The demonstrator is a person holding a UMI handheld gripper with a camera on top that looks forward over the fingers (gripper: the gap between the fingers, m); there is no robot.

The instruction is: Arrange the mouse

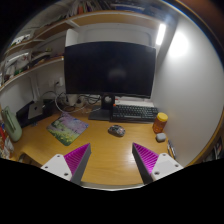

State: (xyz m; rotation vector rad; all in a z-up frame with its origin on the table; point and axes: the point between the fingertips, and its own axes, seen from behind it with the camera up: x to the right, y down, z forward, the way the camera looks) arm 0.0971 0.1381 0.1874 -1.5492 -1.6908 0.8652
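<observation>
I have the tongs (112, 160) spread wide with nothing between them; the two pink pads (76, 158) stand well apart above the near edge of the desk (100, 150); the fingers grip nothing and touch nothing that I can see.

The mouse (117, 130) lies on the wooden desk beyond the tongs, roughly in line with the gap between the fingers, clear of both; it sits just in front of the keyboard (134, 113) and near the foot of the monitor (110, 68); I cannot tell which way it faces.

The monitor is dark and stands toward the back edge of the desk, with the keyboard at its right front; near the right edge of the desk I see an orange container (161, 119) and a small round object (160, 136) in front of it, which I cannot identify; toward the left side of the desk a colourful flat item (67, 127), perhaps a book or mat, lies on the wood; at the far left edge stands something green (12, 127); cables and a dark device (38, 110) gather at the back left corner; shelves (40, 45) run along the wall above.
</observation>
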